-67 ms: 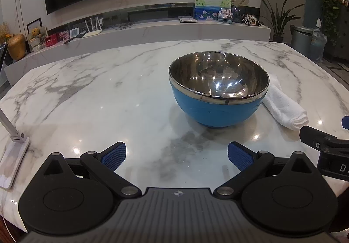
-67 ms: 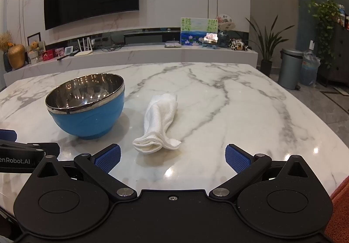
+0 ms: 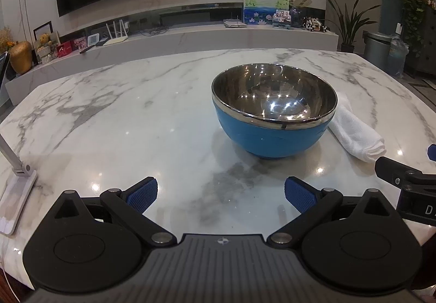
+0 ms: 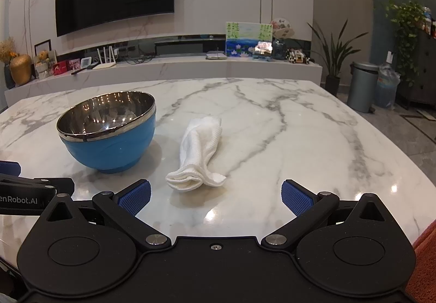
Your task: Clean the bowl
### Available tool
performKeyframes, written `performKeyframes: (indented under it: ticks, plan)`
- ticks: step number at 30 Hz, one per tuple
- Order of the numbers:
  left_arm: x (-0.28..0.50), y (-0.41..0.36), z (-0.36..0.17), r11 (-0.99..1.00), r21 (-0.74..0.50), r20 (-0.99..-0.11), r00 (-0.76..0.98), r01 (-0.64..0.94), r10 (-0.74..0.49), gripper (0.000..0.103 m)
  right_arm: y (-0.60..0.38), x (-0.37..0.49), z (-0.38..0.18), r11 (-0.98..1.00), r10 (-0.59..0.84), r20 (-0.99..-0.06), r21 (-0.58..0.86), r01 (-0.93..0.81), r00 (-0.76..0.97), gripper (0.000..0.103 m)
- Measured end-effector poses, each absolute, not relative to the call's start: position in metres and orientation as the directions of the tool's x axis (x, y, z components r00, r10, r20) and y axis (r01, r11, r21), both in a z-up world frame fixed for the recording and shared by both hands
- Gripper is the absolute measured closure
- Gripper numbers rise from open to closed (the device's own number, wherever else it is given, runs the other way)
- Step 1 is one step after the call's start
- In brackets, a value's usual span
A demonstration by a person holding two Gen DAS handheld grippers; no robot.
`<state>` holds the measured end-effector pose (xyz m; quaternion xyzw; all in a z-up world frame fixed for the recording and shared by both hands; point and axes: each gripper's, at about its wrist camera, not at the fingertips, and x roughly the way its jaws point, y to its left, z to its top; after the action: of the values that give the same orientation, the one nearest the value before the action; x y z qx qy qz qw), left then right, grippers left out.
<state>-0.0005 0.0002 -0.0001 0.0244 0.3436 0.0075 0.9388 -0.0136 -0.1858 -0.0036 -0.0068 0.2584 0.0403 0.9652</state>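
Note:
A blue bowl [image 3: 273,112] with a shiny steel inside stands upright on the marble table [image 3: 122,118]; it also shows at the left of the right wrist view [image 4: 107,132]. A rolled white cloth [image 4: 199,150] lies just right of the bowl, and shows in the left wrist view [image 3: 357,134] too. My left gripper [image 3: 220,194] is open and empty, short of the bowl. My right gripper [image 4: 215,196] is open and empty, just short of the cloth's near end.
A white phone stand [image 3: 13,188] sits at the table's left edge. The right gripper's side [image 3: 408,183] juts in at the right of the left wrist view. The table's right edge [image 4: 395,156] drops to the floor, with a bin [image 4: 362,85] beyond.

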Motion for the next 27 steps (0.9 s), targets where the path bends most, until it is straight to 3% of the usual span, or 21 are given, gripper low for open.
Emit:
performKeyframes:
  ticks: [27]
  plan:
    - [-0.0007, -0.0026, -0.0024, 0.998, 0.056, -0.648, 0.761, -0.002, 0.037, 0.002, -0.1863, -0.0145, -0.0061, 0.997, 0.073, -0.497, 0.016, -0.074, 0.865, 0.001]
